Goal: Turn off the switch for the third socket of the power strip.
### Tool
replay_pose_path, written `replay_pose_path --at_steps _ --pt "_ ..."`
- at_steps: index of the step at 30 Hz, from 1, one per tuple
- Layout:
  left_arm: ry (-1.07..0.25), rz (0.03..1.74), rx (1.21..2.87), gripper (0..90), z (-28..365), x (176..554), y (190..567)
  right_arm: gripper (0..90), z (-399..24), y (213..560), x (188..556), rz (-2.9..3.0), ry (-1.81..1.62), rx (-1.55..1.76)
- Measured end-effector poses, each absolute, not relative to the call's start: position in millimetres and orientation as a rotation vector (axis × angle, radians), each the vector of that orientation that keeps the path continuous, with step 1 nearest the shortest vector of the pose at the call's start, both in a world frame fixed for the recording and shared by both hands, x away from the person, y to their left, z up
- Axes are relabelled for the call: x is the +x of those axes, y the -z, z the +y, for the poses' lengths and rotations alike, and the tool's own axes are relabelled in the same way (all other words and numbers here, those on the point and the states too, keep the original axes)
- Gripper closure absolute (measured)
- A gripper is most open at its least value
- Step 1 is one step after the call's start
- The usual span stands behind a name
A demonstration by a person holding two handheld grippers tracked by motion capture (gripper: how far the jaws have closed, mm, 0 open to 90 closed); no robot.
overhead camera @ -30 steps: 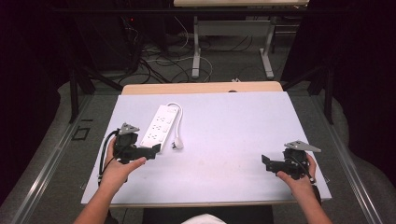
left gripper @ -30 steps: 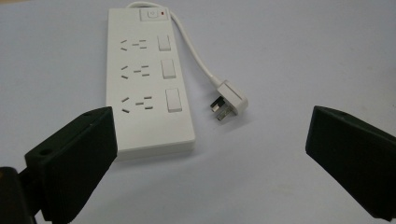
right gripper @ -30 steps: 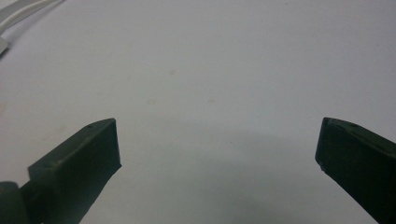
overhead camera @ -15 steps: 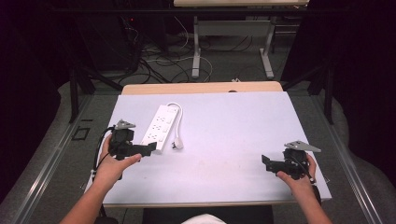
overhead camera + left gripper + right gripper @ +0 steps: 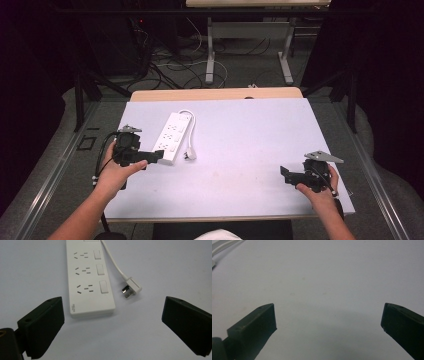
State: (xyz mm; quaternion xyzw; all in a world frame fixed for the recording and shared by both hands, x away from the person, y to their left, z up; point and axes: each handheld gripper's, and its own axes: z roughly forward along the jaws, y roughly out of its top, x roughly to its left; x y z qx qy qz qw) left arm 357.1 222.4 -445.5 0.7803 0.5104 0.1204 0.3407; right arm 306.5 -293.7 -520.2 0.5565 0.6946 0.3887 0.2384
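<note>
A white power strip (image 5: 171, 136) lies on the left part of the pale table (image 5: 250, 145), with its white cable (image 5: 190, 121) looping round to a plug (image 5: 190, 155) that rests beside its near end. My left gripper (image 5: 156, 156) is open and sits just short of that near end, with its jaws pointing right. In the left gripper view the strip (image 5: 87, 277) shows three socket groups with switches, the plug (image 5: 131, 287) lies to its right, and the left gripper (image 5: 113, 308) holds nothing. My right gripper (image 5: 285, 173) rests open at the near right, over bare table (image 5: 324, 277).
A wooden strip (image 5: 215, 94) borders the table's far edge. Beyond it are the legs of another table (image 5: 210, 50) and loose cables on the floor (image 5: 170, 60). A metal rail (image 5: 55, 175) runs along the left side.
My left gripper has shifted slightly left and turned its jaws toward the strip's near end. The right gripper has stayed put.
</note>
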Motion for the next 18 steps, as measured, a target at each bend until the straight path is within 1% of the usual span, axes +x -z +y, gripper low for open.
replay_pose_path --at_steps 11,15,18 --pt "-0.286 1.384 2.042 11.6 221.3 371.4 444.2 0.0 -295.4 521.4 307.6 1.909 -1.072 1.52" --pt "-0.273 1.397 2.039 12.6 220.2 377.9 444.1 0.0 -295.3 521.4 307.5 1.909 -1.072 1.523" --pt "-0.258 1.418 2.026 15.7 220.0 382.5 444.7 0.0 -295.7 521.6 307.7 1.913 -1.073 1.518"
